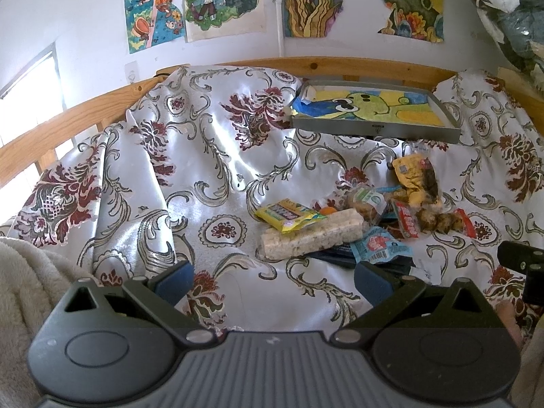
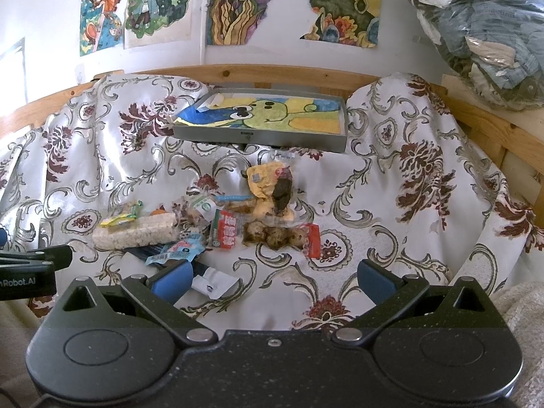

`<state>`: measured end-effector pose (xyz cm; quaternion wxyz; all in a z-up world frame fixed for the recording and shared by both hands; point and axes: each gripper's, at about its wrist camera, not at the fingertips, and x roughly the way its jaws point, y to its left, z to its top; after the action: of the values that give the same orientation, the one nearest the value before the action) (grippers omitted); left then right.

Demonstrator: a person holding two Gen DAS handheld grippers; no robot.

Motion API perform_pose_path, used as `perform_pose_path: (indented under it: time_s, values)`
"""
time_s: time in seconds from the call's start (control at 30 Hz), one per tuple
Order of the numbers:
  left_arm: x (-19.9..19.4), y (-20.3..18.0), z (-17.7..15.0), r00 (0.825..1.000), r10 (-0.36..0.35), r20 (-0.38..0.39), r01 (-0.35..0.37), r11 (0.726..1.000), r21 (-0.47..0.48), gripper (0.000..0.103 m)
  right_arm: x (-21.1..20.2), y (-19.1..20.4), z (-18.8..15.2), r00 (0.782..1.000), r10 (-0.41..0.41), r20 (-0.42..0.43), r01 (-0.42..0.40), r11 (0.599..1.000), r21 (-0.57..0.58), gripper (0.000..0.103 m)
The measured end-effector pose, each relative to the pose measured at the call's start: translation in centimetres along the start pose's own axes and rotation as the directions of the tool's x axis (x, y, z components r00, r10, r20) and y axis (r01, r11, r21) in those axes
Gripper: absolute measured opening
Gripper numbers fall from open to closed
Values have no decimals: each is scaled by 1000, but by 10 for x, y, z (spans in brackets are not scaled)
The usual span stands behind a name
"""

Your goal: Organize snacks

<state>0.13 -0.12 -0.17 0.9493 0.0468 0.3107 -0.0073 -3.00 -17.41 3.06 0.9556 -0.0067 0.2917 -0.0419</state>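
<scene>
A heap of wrapped snacks lies on a floral cloth: a pale rice-cake bar [image 1: 311, 234] [image 2: 136, 235], a yellow packet [image 1: 289, 216] on top of it, a yellow pouch [image 1: 416, 178] [image 2: 270, 187], a red-ended pack of brown balls [image 2: 282, 236] [image 1: 438, 222] and a blue wrapper [image 1: 380, 244] [image 2: 176, 251]. Behind them sits a grey tray [image 1: 374, 129] [image 2: 261, 139] lined with a green cartoon drawing. My left gripper [image 1: 273, 284] is open, short of the heap. My right gripper [image 2: 273, 280] is open too, in front of the brown balls.
A wooden rail [image 1: 68, 115] [image 2: 482, 122] runs behind the cloth, with drawings taped to the wall above. A bag of clothes [image 2: 482, 34] hangs at the upper right. A fleecy blanket [image 1: 30, 272] lies at the near left. The other gripper shows at each view's edge.
</scene>
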Motion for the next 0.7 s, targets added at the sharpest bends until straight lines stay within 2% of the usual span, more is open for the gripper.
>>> perform_pose_path:
  time_s: [0.33, 0.57, 0.7]
  values:
    - [4, -1, 3, 999, 12, -34, -11, 1000, 13, 103, 12, 0, 4, 999, 9, -41, -9, 1000, 2, 102]
    - [12, 0, 9, 998, 21, -67, -21, 1000, 8, 103, 29, -6, 12, 986, 92, -139, -88, 995, 39, 102]
    - [17, 0, 14, 996, 35, -84, -34, 999, 13, 103, 37, -8, 20, 981, 118, -155, -114, 993, 37, 102]
